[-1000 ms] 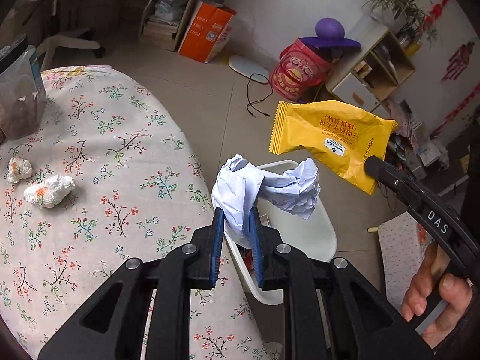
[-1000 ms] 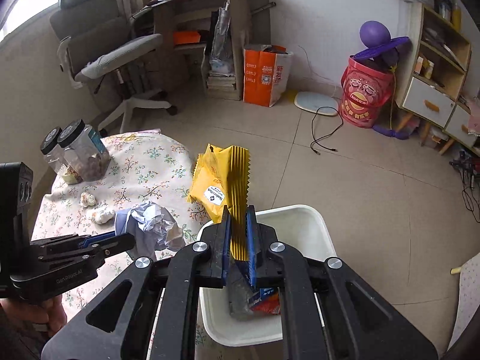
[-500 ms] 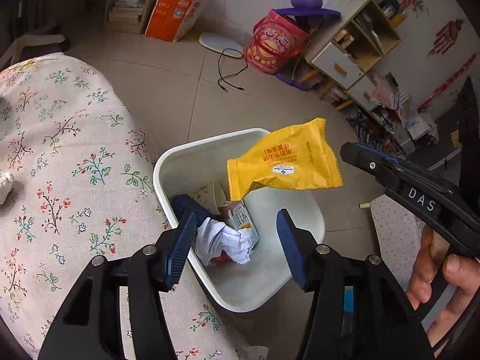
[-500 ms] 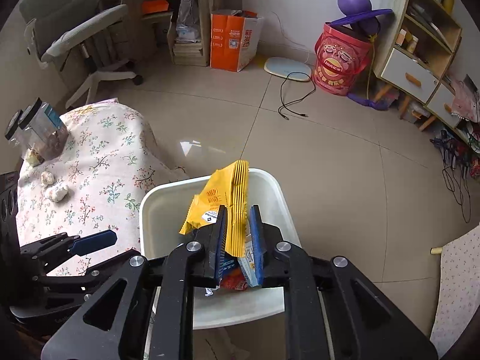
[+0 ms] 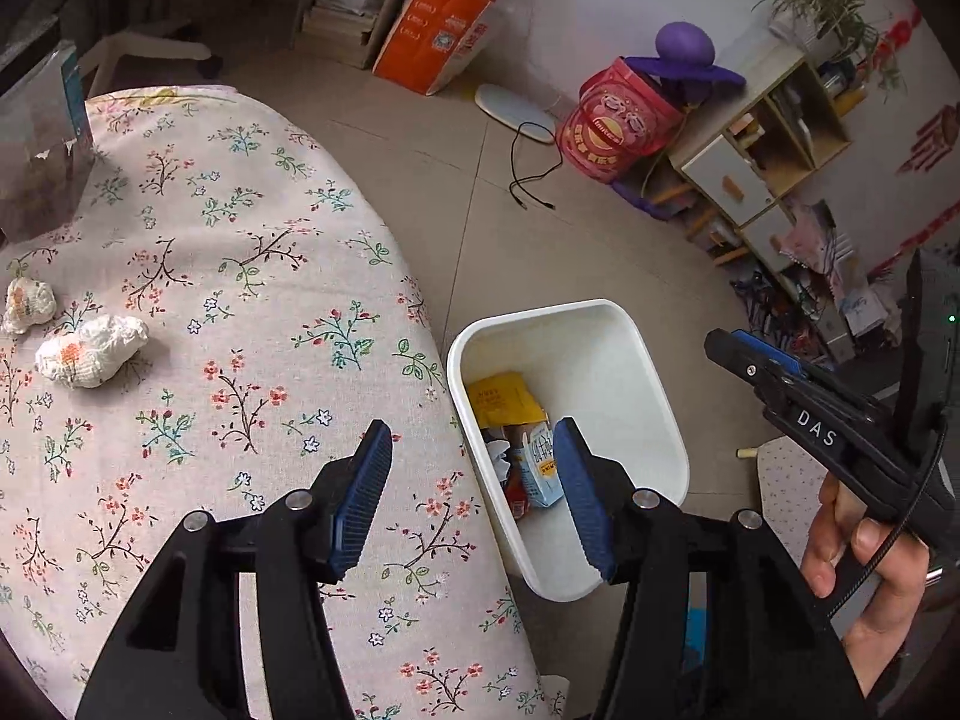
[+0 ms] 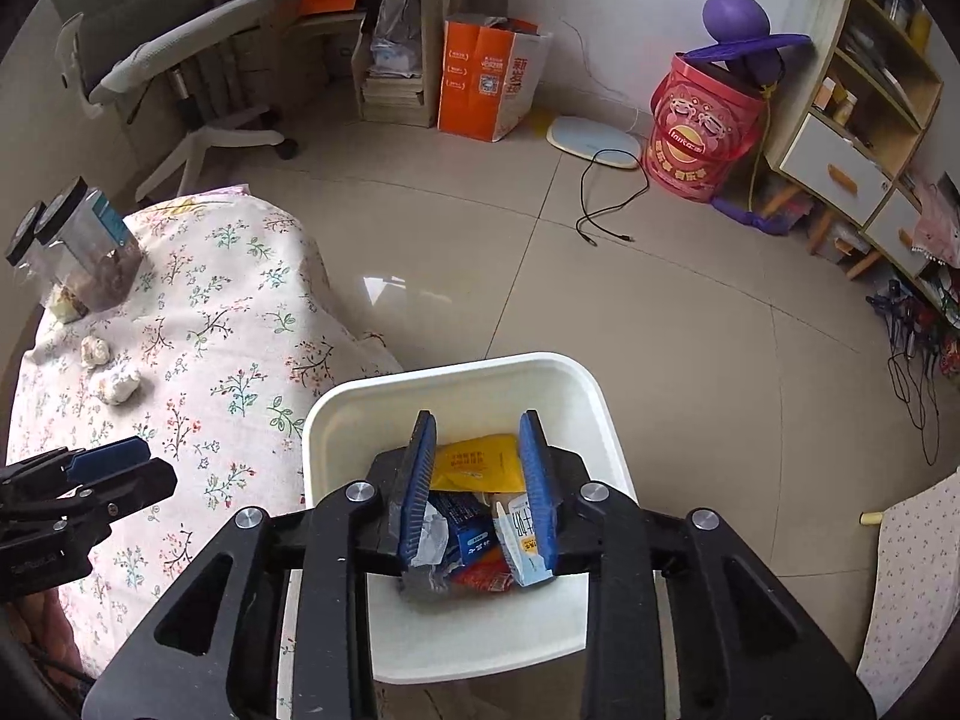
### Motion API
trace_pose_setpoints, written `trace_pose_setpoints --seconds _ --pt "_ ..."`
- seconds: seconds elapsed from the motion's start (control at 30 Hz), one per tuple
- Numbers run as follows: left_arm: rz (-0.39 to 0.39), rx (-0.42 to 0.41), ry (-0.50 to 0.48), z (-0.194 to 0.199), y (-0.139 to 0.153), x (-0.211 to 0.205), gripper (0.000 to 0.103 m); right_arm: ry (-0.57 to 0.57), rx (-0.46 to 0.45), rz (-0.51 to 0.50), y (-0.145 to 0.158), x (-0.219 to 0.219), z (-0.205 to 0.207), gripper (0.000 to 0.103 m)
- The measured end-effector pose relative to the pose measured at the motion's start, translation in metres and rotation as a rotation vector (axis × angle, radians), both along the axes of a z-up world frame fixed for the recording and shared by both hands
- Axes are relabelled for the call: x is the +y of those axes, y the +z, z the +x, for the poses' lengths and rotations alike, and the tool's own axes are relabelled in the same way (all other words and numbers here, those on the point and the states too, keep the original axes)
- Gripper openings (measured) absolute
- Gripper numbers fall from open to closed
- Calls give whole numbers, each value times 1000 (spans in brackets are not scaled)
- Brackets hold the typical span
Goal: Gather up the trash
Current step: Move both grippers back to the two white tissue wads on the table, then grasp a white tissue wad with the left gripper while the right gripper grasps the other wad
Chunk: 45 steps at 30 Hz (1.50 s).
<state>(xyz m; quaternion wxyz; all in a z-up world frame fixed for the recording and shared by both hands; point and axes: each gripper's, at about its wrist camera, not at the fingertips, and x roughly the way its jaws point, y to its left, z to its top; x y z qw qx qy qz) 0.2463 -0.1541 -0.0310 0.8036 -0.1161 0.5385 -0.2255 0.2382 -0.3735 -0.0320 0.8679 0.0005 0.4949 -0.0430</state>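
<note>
A white bin (image 5: 648, 372) (image 6: 456, 378) stands on the floor beside the floral-cloth table (image 5: 240, 276) (image 6: 198, 324). In it lie a yellow snack wrapper (image 5: 501, 399) (image 6: 477, 462), a small carton (image 5: 540, 456) and other trash. Two crumpled tissue balls (image 5: 90, 351) (image 5: 27, 303) lie on the table's left side and also show in the right wrist view (image 6: 117, 384). My left gripper (image 5: 474, 498) is open and empty over the table edge and bin. My right gripper (image 6: 480, 480) is open and empty above the bin, and shows at right in the left wrist view (image 5: 756, 360).
Clear jars (image 6: 84, 252) stand at the table's far end. On the floor beyond are an orange bag (image 6: 486, 84), a red bucket (image 6: 699, 132), a black cable (image 6: 606, 198), a wooden shelf unit (image 6: 864, 120) and an office chair (image 6: 180, 66).
Both grippers opened. The crumpled paper dropped from my left gripper into the bin, then the yellow wrapper dropped from my right gripper. My left gripper drew back toward the table.
</note>
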Motion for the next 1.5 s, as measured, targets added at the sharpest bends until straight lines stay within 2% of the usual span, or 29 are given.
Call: trace_pose_setpoints --seconds 0.2,0.47,0.57,0.67,0.83,0.87,0.9,1.0,1.13,1.17,1.2,1.23,1.3,1.37,1.5 --pt "83 -25 105 11 9 56 55 32 11 -16 -4 22 10 31" --pt "110 -21 311 38 24 164 55 79 26 -31 -10 57 25 33" --pt "112 5 384 49 18 202 56 105 35 -41 -14 74 30 35" --pt "174 28 414 62 2 224 57 141 40 -60 -17 96 34 38" --pt "200 100 414 87 -33 234 58 222 54 -59 -20 132 37 45" --pt "215 98 408 91 -38 233 60 238 62 -48 -21 138 38 49" --pt "232 93 402 96 -42 231 62 256 75 -21 -23 144 39 55" --pt "267 100 388 106 -55 226 63 288 140 151 -30 155 43 68" --pt "247 135 416 113 -75 228 63 305 190 212 -42 179 48 71" --pt "246 132 420 113 -78 230 59 304 199 217 -44 184 49 72" --pt "246 128 422 112 -81 231 49 302 206 217 -46 187 50 72" --pt "230 125 424 112 -82 234 45 301 210 212 -48 191 52 72" --pt "202 119 435 109 -81 240 42 306 211 200 -53 198 55 74" --pt "231 113 446 105 -76 243 41 311 218 198 -58 206 59 74" --pt "207 95 464 93 -62 256 41 330 212 215 -69 225 70 74"
